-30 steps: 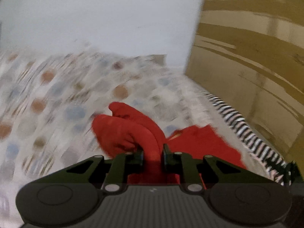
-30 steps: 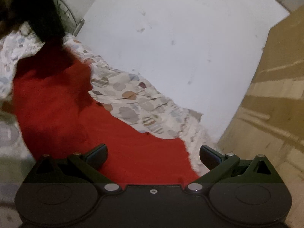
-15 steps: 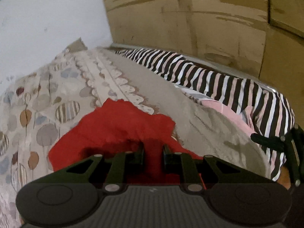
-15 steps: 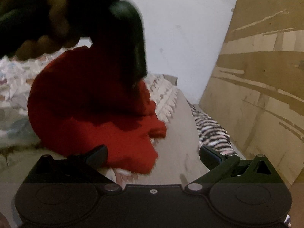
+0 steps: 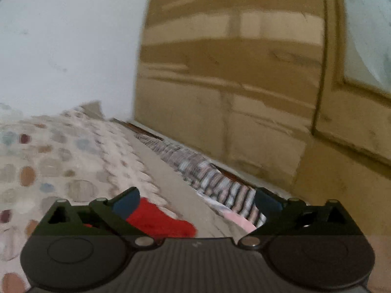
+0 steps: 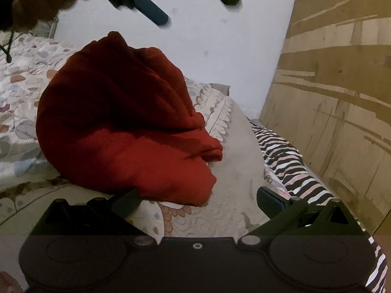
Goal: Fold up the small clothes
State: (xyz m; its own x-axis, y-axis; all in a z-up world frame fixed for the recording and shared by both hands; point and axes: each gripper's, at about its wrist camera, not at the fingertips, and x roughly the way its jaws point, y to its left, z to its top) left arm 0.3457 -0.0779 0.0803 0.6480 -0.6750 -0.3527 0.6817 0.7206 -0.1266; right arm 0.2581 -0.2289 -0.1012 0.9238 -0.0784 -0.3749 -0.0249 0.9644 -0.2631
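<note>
1. Left wrist view: the left gripper [image 5: 195,202] has its jaws spread wide and holds nothing. A corner of the red garment [image 5: 158,219] shows low in the frame, just ahead of the left-hand finger and left of the gripper's centre line. It lies on the patterned bedspread [image 5: 48,166]. A striped cloth [image 5: 220,183] runs along the foot of the brown wooden board [image 5: 232,85] on the right. The view is blurred, so the garment's edges are not sharp.

2. Right wrist view: the right gripper [image 6: 196,200] is also spread and empty. The red garment [image 6: 122,127] sits as a bunched, partly folded mound on the bedspread [image 6: 19,92], ahead and to the left of the fingers, its near edge just beside the left-hand finger. Its long axis runs from upper left down to the lower right, ending in a loose corner towards the striped cloth [image 6: 288,161]. The left gripper [image 6: 190,5] hangs above the mound, apart from it.

3. Judgement: the right gripper is lower and nearer the garment's loose corner, so it seems better placed for the next grasp.
</note>
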